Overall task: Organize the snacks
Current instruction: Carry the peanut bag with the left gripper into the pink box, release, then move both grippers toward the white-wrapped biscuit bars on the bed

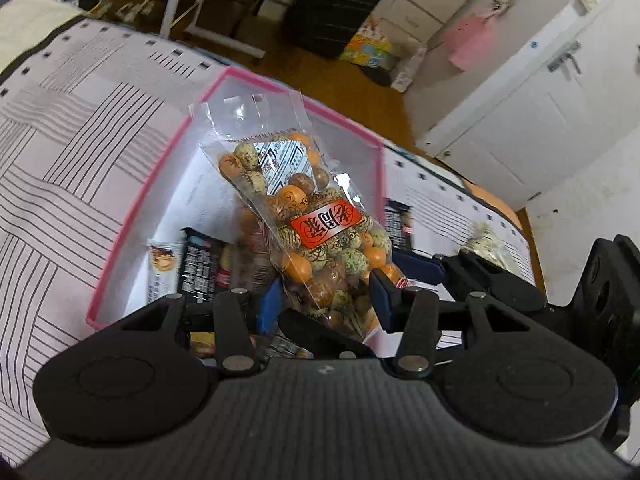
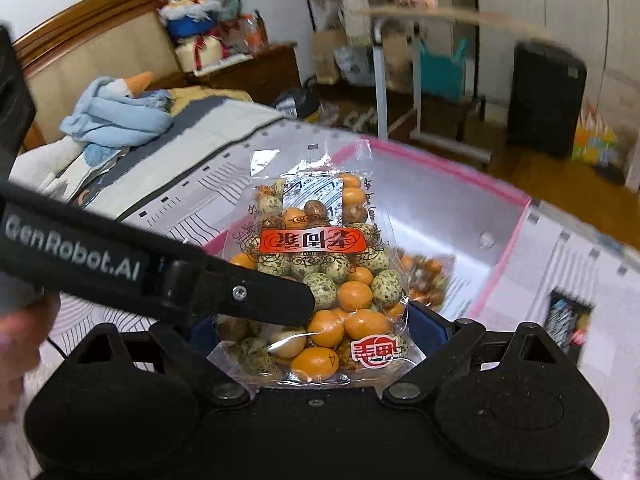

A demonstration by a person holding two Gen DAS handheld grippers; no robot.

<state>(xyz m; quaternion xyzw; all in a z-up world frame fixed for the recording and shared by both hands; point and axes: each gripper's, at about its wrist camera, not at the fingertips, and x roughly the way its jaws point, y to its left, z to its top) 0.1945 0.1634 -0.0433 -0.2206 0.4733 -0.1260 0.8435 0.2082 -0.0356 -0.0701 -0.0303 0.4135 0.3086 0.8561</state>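
Two grippers each clamp a clear crinkly bag of coated peanuts above the pink-rimmed box (image 1: 120,240). Left gripper (image 1: 326,300): blue pads squeeze the left bag (image 1: 316,232), red label with unreadable characters, white desiccant sachet inside. Right gripper (image 2: 316,328): jaws pinch the right bag (image 2: 320,276), same red label, round orange and speckled-green nuts. "GenRobot.AI" printed on the black arm crossing. Inside the box: dark wrapped bars (image 1: 200,268), another nut bag (image 2: 424,280)
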